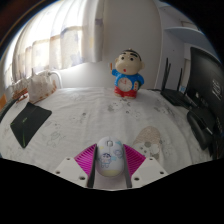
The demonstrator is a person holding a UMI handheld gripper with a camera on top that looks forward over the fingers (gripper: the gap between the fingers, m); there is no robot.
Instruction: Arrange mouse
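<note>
The pale grey, rounded plastic computer mouse (110,156) is sitting at the bottom centre of the frame, between the two magenta pads (88,158) of the gripper (110,162). The pads are hugging both flanks of the mouse, so the fingers appear to be clenched on it, though I cannot tell whether it is being lifted or is resting on the white patterned tablecloth (90,120).

To do this step well, the grip should be kept level and even on both flanks (a smooth curved shell is likely to twist out), and the mouse set down flat on open cloth.

The gripper is pointing forward and slightly downward across the table, low over the cloth.

Just right of the fingers a small beige lump (148,138) is lying. Beyond, at upper centre, a cartoon boy figurine in a blue top and red shorts (127,73) is standing upright. A dark flat slab (27,125) is lying at the left, and dark objects (190,100) are crowding the right.
</note>
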